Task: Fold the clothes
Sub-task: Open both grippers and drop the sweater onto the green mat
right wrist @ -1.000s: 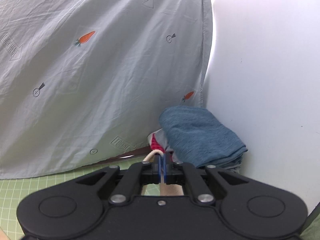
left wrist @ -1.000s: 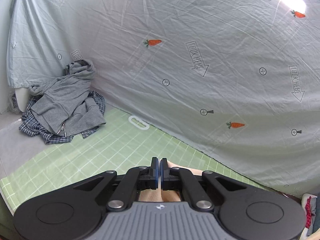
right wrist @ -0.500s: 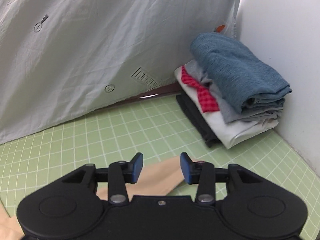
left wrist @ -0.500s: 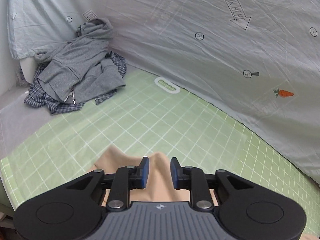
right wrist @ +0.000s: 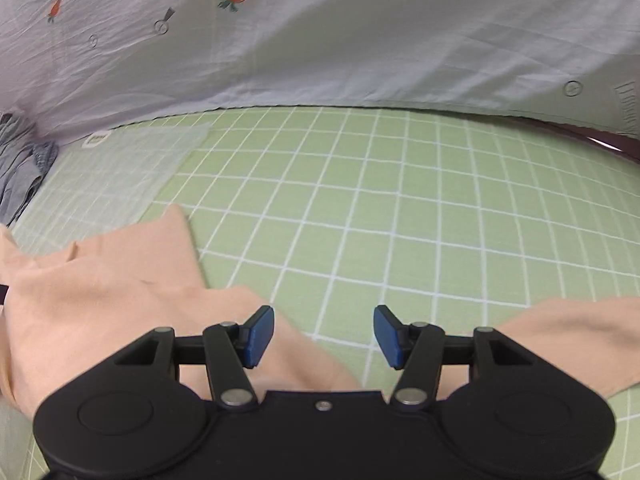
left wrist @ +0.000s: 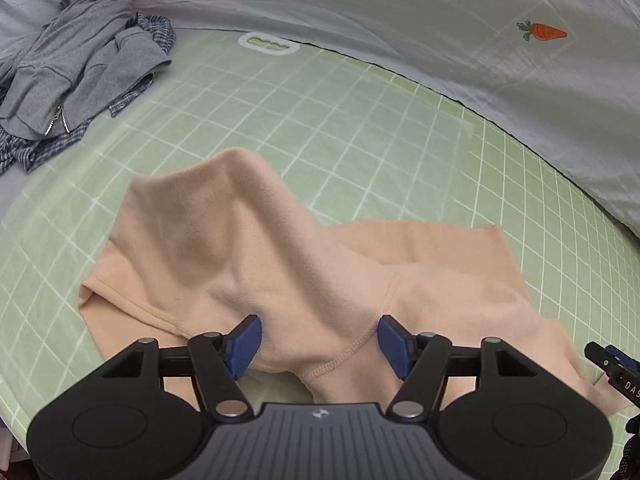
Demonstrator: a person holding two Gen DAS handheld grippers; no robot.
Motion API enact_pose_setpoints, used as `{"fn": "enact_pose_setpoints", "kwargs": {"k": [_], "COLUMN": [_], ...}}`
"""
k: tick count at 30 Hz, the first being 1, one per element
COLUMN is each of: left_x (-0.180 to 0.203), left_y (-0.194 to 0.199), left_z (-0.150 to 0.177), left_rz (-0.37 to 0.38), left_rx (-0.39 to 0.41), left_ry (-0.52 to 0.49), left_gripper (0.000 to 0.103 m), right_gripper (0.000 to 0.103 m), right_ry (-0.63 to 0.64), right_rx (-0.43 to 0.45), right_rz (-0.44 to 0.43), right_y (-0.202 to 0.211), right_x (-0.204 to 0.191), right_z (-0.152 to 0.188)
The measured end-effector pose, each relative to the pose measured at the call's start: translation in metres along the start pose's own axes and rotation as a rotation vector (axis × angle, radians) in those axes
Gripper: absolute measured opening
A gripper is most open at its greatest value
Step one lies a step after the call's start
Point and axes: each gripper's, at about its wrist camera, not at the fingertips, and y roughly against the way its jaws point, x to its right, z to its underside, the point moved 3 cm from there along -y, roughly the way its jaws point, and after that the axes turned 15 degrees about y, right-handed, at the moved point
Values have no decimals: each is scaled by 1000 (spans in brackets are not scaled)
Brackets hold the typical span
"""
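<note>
The left tool (left wrist: 319, 340) is seen spread wide, its blue pads (left wrist: 245, 340) set apart on either side of a raised fold of the peach garment (left wrist: 248, 248), with nothing gripped between them. The garment is spread rumpled on the green gridded mat (left wrist: 360, 120), a stitched seam lying just ahead of the tool and a humped corner rising toward the far left. The right tool (right wrist: 324, 336) is likewise held wide, with bare mat showing between its pads (right wrist: 260, 334); a peach part of the garment (right wrist: 100, 280) is seen under and beside its left finger, and another peach part at the right edge of that view. At the far left of the mat a crumpled grey zip hoodie (left wrist: 80, 68) is piled on a blue checked shirt (left wrist: 156, 28). A white oval handle cut-out (left wrist: 269, 43) is seen at the mat's far edge, where a pale sheet printed with carrots (left wrist: 544, 32) hangs behind.
</note>
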Motion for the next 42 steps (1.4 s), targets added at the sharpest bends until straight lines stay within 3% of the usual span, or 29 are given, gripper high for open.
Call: {"fn": "enact_pose_setpoints", "kwargs": {"k": [9, 12, 13, 14, 16, 20, 23, 27, 29, 30, 31, 32, 36, 38, 42], "left_x": [-14, -13, -13, -12, -9, 8, 24, 52, 68, 69, 69, 68, 64, 62, 53], "left_y": [-20, -21, -21, -22, -21, -7, 13, 33, 37, 36, 32, 29, 15, 8, -5], "left_z": [7, 6, 6, 5, 3, -12, -41, -95, -117, -116, -111, -105, -84, -73, -46], "left_rz": [51, 88, 100, 112, 127, 130, 198, 345, 365, 356, 343, 329, 273, 245, 217], "left_rx": [-94, -107, -112, -116, -114, -56, 17, 145, 235, 242, 231, 219, 173, 150, 85], "left_ry": [82, 94, 97, 101, 95, 28, 13, 41, 62, 54, 36, 19, -51, -85, -136], "left_gripper": [77, 72, 60, 41, 19, 8, 7, 9, 15, 20, 30, 36, 48, 56, 60], "right_gripper": [56, 33, 16, 11, 7, 5, 5, 5, 7, 10, 22, 34, 41, 45, 46], "right_ry": [68, 106, 133, 162, 203, 226, 183, 113, 89, 85, 81, 79, 17, -4, -79], "right_rx": [-52, -58, -68, -76, -69, 11, 126, 305, 395, 408, 411, 389, 310, 218, 51], "right_rz": [-50, -74, -87, -98, -107, -50, 17, 120, 201, 250, 291, 313, 267, 254, 202], "right_y": [-16, -13, -13, -13, -10, 2, 17, 41, 49, 49, 48, 44, 30, 16, -5], "right_x": [-24, -27, -28, -30, -31, -14, 17, 44, 49, 50, 51, 50, 38, 26, 2], "right_z": [7, 7, 6, 4, 1, -27, -67, -133, -160, -168, -174, -174, -139, -104, -49]}}
